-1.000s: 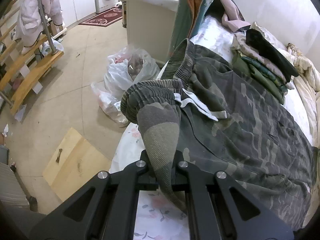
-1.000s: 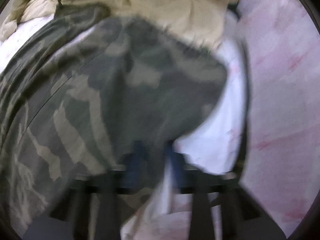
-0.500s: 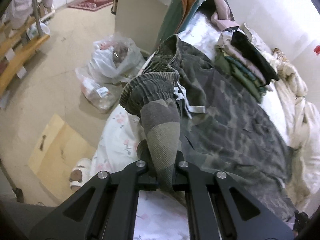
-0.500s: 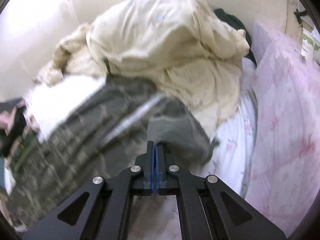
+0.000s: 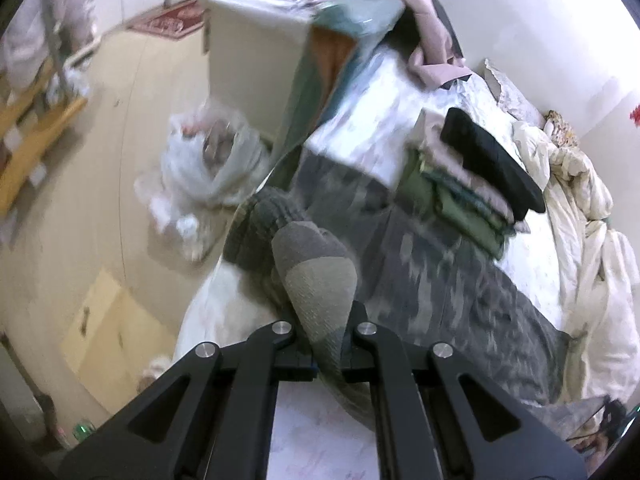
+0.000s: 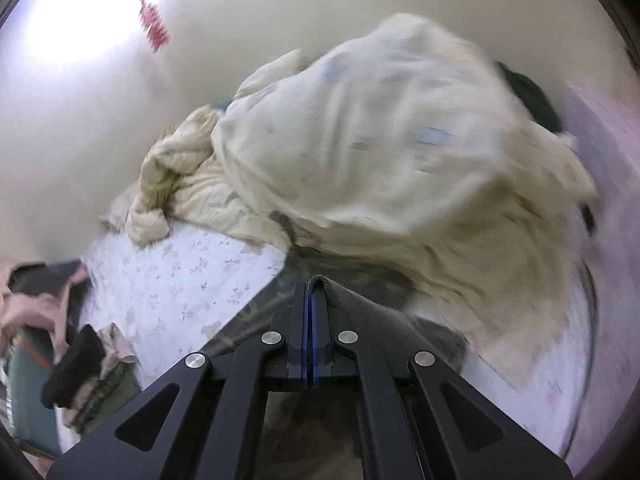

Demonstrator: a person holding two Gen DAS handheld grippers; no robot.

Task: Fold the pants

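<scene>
The camouflage pants [image 5: 452, 280] lie stretched across the bed. My left gripper [image 5: 325, 340] is shut on their ribbed waistband [image 5: 316, 276], which bunches up just ahead of the jaws near the bed's edge. My right gripper [image 6: 311, 304] is shut on the pants' other end [image 6: 360, 316]; a fold of grey fabric sticks up beside the closed blue pads, and the rest hangs below, hidden by the gripper body.
A stack of folded clothes [image 5: 480, 184] sits on the floral sheet [image 6: 180, 276] beside the pants. A crumpled cream duvet [image 6: 380, 152] fills the far side by the wall. Plastic bags [image 5: 208, 164], a white cabinet [image 5: 256, 44] and a board [image 5: 108, 320] stand on the floor.
Both grippers have lifted with the pants held. The right view swung up from the fabric toward the duvet and wall. The waistband has moved further onto the bed and lies flatter.
</scene>
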